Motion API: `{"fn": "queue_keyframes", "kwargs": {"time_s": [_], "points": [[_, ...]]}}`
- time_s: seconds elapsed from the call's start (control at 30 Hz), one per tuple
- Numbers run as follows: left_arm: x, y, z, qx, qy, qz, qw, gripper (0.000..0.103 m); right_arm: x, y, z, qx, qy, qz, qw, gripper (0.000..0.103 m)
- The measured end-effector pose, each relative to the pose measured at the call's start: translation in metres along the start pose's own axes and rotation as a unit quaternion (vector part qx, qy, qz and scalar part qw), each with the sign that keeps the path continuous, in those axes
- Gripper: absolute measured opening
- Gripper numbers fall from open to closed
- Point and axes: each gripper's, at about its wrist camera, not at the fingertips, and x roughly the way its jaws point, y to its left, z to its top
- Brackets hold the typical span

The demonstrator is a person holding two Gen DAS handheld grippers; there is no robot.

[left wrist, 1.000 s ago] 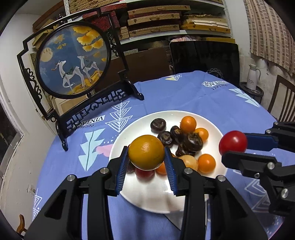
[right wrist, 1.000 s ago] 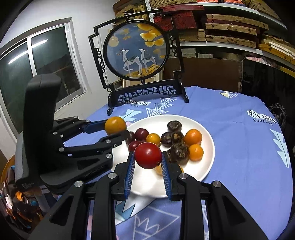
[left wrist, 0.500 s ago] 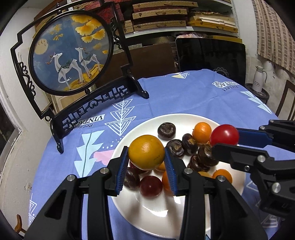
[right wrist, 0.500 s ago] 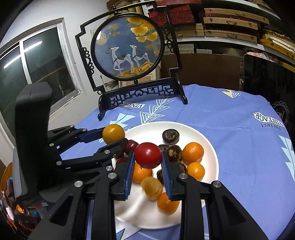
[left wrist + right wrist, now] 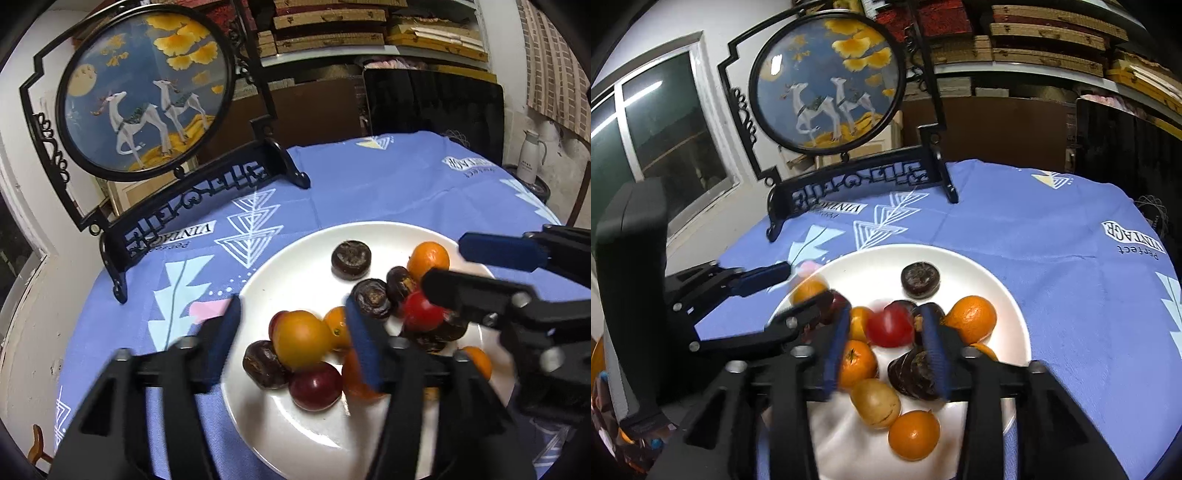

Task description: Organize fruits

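1. Nearest the left wrist camera, the left gripper (image 5: pixel 291 328) is opening its jaws; the orange fruit (image 5: pixel 301 339) sits between the blue pads, touching neither, just above the pile on the white plate (image 5: pixel 295 435). This fruit is round, so no long axis or pointing direction can be told.
2. Beside it, the right gripper (image 5: pixel 884 339) is also opening its jaws, and the red tomato (image 5: pixel 888 326) between its pads looks free of both, low over the plate's fruit.
3. Around them on the plate lie small oranges (image 5: pixel 971 317), dark chestnut-like pieces (image 5: pixel 919 278), a dark red plum (image 5: pixel 314 386) and 1 tan fruit (image 5: pixel 875 402), most touching in 1 heap.
4. Beyond the plate spreads the blue tablecloth (image 5: pixel 388 192).
5. Farthest back stands an upright round deer screen (image 5: pixel 146 85) in a black frame.
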Motion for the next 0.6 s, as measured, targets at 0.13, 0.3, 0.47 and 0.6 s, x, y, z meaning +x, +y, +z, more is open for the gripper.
{"fn": "queue_keyframes", "kwargs": {"time_s": [0.13, 0.3, 0.47, 0.6], "points": [[-0.010, 0.003, -0.001, -0.002, -0.010, 0.004, 0.9999, 0.066, -0.022, -0.001, 0.000, 0.009, -0.029, 0.006, 1.000, 0.057], [-0.036, 0.006, -0.008, -0.015, -0.032, 0.000, 0.9994, 0.082, -0.060, 0.001, -0.011, 0.016, -0.077, 0.007, 0.997, 0.074], [-0.068, 0.006, -0.020, -0.024, -0.058, 0.005, 0.9980, 0.095, -0.091, -0.006, -0.037, 0.035, -0.111, -0.001, 0.993, 0.087], [-0.091, 0.009, -0.030, -0.039, -0.075, 0.008, 0.9964, 0.097, -0.099, -0.014, -0.059, 0.054, -0.124, -0.021, 0.991, 0.089]]}}
